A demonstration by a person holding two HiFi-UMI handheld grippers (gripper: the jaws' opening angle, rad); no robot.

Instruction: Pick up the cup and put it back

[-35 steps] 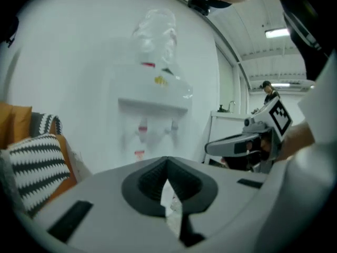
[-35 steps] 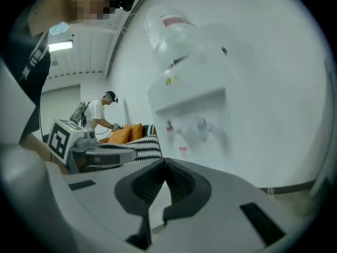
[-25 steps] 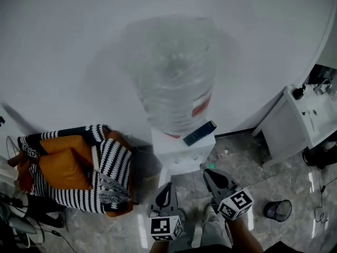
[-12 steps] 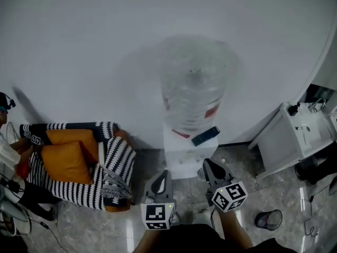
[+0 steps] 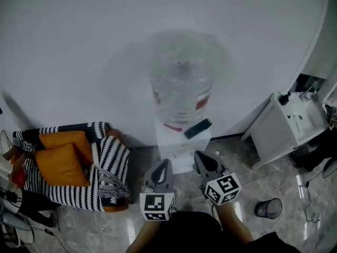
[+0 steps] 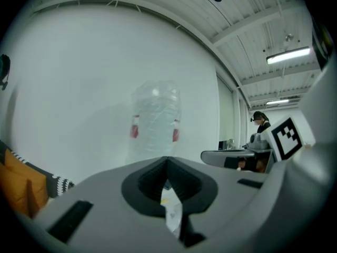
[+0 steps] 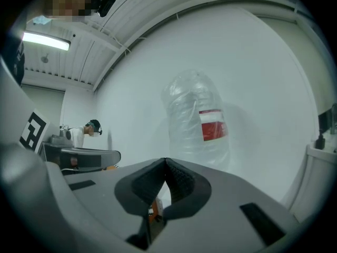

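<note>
While both tools are hovering side by side in front of the water dispenser [image 5: 181, 151], the left hand-held gripper [image 5: 165, 162] is showing its jaws pressed together at the tips with nothing caught between them, and the right hand-held gripper [image 5: 198, 155] is doing the same: pads meeting, empty. Both are pointing roughly level at the big clear bottle [image 5: 181, 86] sitting on top of the dispenser. The cup is not showing up in any of the three views. If it is standing at the dispenser's front it is hiding below the grippers' line of sight, and the head view is not catching it either. That is leaving the stage open: empty, closed jaws held just short of the dispenser are fitting an approach to a cup waiting there just as well as a pull-back from a cup already set back in place. What is counting either way, in my judgement, is keeping the dispenser's front in the head view so the cup can be found, holding the two grippers apart from each other, and staying clear of the dark flat object [image 5: 197, 128] lying askew on the dispenser's top edge, which is looking easy to knock off. The striped armchair [image 5: 108, 165] is sitting close on the left.
</note>
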